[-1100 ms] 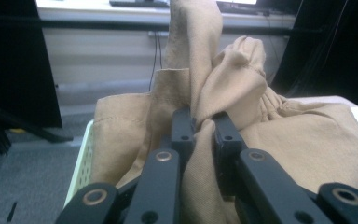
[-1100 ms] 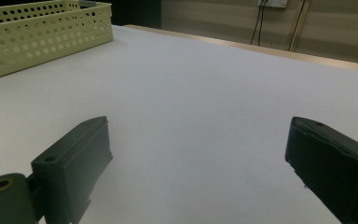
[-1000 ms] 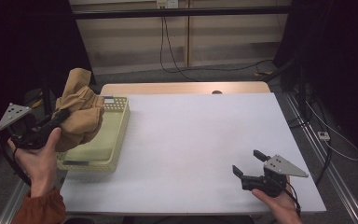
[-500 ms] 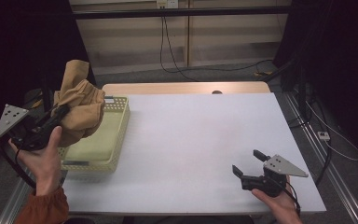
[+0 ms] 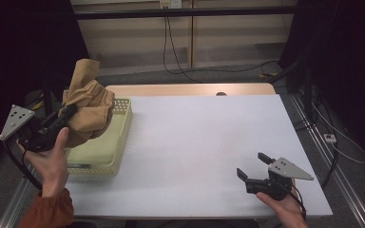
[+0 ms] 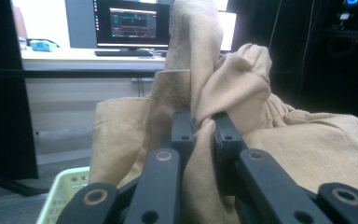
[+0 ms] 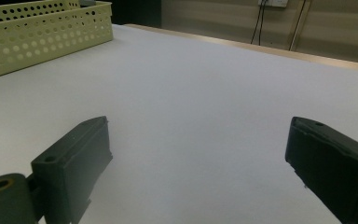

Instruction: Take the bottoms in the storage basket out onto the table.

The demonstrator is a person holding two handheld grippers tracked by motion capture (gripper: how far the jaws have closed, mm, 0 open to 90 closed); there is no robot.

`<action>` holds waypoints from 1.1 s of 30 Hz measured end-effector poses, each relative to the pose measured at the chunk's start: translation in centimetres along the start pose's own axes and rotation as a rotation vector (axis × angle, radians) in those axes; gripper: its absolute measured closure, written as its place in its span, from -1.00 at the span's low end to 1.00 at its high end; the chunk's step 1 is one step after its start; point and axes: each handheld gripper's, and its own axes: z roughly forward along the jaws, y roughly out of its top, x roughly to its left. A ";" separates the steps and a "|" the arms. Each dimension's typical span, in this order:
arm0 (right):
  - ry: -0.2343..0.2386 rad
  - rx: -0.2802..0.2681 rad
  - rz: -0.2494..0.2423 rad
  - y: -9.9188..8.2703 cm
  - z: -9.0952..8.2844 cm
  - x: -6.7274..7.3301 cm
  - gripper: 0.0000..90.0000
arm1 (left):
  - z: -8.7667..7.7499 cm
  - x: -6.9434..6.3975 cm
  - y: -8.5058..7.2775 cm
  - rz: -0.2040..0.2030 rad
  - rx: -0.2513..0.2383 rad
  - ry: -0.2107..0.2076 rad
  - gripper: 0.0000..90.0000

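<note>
Your left gripper (image 5: pixel 69 113) is pinching a bunched tan cloth (image 5: pixel 88 111), its jaws pressed together on a fold of the fabric, as the left gripper view (image 6: pixel 200 126) shows with cloth (image 6: pixel 242 88) squeezed between the two black jaws. You hold that cloth lifted above the pale yellow perforated basket (image 5: pixel 119 142), which sits at the left edge of the white table (image 5: pixel 209 142); the bundle hangs over the basket's far left part and hides its back corner from the high view. Your right gripper (image 5: pixel 253 166) rests low over the near right part of the table, jaws spread wide with nothing between them; in the right gripper view (image 7: pixel 200 154) bare tabletop (image 7: pixel 205 84) lies between the jaws and the basket (image 7: pixel 42 37) stands well apart at the upper left. Nothing lies on the table between your two grippers. Beyond the table's far edge, black cables (image 5: pixel 180 52) hang down a pale wall panel and trail across the floor. Past the cloth, the left gripper view shows a lit monitor (image 6: pixel 130 23) on a desk. Count: one cloth, one basket, two grippers, one table.
</note>
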 end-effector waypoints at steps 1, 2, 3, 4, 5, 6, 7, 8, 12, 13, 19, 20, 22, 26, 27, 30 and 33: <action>0.000 0.000 0.000 0.0 0.0 0.0 -0.85 | 0.1 -0.2 0.0 0.001 -0.002 -0.001 0.84; 0.000 0.000 -0.001 0.0 0.0 0.0 -0.85 | 0.2 -0.3 0.1 0.004 -0.005 -0.003 0.84; 0.000 -0.001 -0.001 0.0 0.0 0.0 -0.85 | 0.3 -0.5 0.2 0.007 -0.007 -0.007 0.84; -0.001 -0.001 -0.001 0.0 0.0 0.0 -0.85 | 0.3 -0.6 0.3 0.009 -0.007 -0.010 0.84; -0.001 -0.001 -0.001 0.0 0.0 0.0 -0.85 | 0.4 -0.8 0.4 0.012 -0.011 -0.015 0.84; -0.001 -0.001 0.000 0.0 0.0 0.0 -0.85 | 0.4 -1.0 0.5 0.013 -0.013 -0.021 0.84; -0.001 -0.001 0.000 0.0 0.0 0.0 -0.85 | 0.4 -1.1 0.6 0.018 -0.013 -0.023 0.84; 0.000 -0.001 0.000 0.0 0.0 0.0 -0.85 | 0.5 -1.3 0.6 0.020 -0.017 -0.026 0.84; 0.000 -0.002 0.003 0.0 -0.1 0.0 -0.85 | 0.7 -1.9 0.8 0.024 -0.020 -0.038 0.84; 0.000 -0.002 0.003 0.0 -0.1 0.0 -0.85 | 0.7 -1.9 0.8 0.022 -0.021 -0.041 0.85; 0.001 0.000 -0.001 0.0 0.0 0.0 -0.85 | 0.9 -2.5 0.8 0.027 -0.018 -0.061 0.84; 0.002 0.000 -0.001 0.0 0.0 0.0 -0.85 | 1.0 -2.6 0.8 0.024 -0.019 -0.065 0.84; 0.002 0.000 -0.001 0.0 0.0 0.0 -0.85 | 1.0 -2.8 0.9 0.029 -0.017 -0.074 0.84; 0.003 -0.001 -0.001 0.0 -0.1 0.0 -0.85 | 1.2 -3.1 1.0 0.033 -0.018 -0.084 0.84; 0.003 -0.001 -0.001 0.0 -0.1 0.0 -0.85 | 1.3 -3.2 1.0 0.027 -0.018 -0.090 0.85; 0.003 -0.001 -0.002 0.0 0.0 0.0 -0.85 | 1.5 -3.1 0.9 -0.022 -0.017 -0.128 0.85; 0.005 0.001 -0.002 0.0 0.0 0.1 -0.85 | 1.6 -3.4 0.8 -0.009 -0.005 -0.126 0.85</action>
